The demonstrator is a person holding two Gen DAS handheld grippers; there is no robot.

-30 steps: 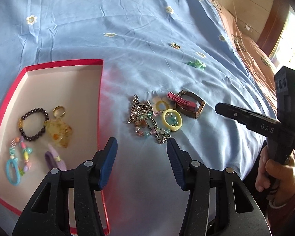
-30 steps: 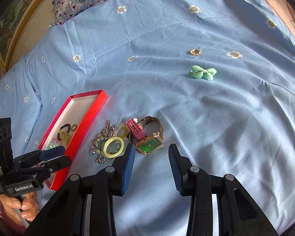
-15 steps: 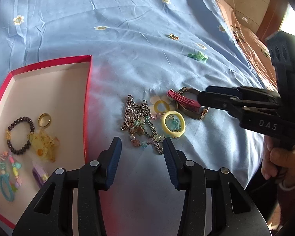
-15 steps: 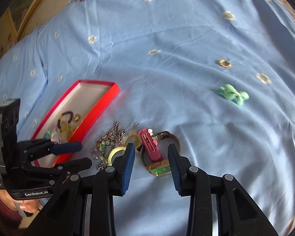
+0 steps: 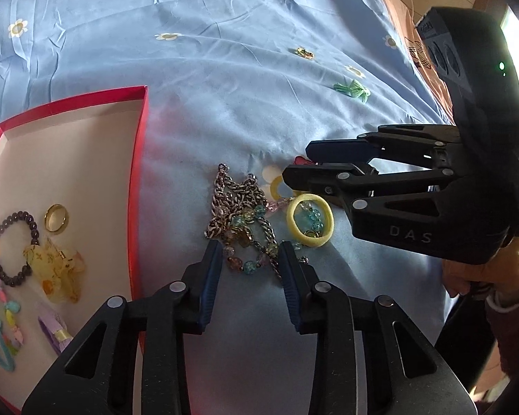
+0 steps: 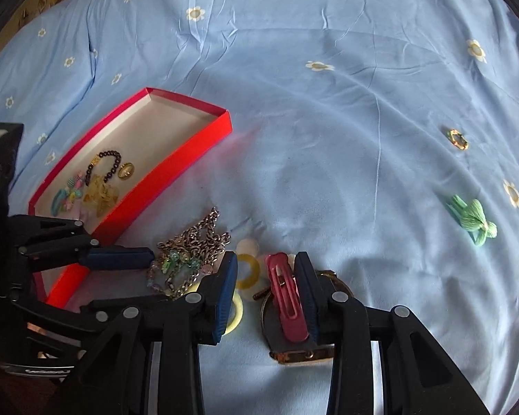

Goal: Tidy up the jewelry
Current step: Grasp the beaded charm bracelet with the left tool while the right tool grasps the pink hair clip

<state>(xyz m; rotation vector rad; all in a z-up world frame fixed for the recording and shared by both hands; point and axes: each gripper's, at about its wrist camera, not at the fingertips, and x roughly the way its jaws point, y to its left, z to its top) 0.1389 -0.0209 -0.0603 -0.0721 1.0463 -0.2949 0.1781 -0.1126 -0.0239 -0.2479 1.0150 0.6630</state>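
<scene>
Blue-padded claws over scattered jewelry
Left gripper, narrowing but unclamped, straddles the silver chain; right gripper, part-spread, brackets the pink hair clip.

Taking the box on the bed as my landmark: a bracelet and a ring lie in it. Just right of it sits the chain tangle, then a hair tie. Farther right a clip lies, seemingly on a watch; a bow is well beyond.
</scene>
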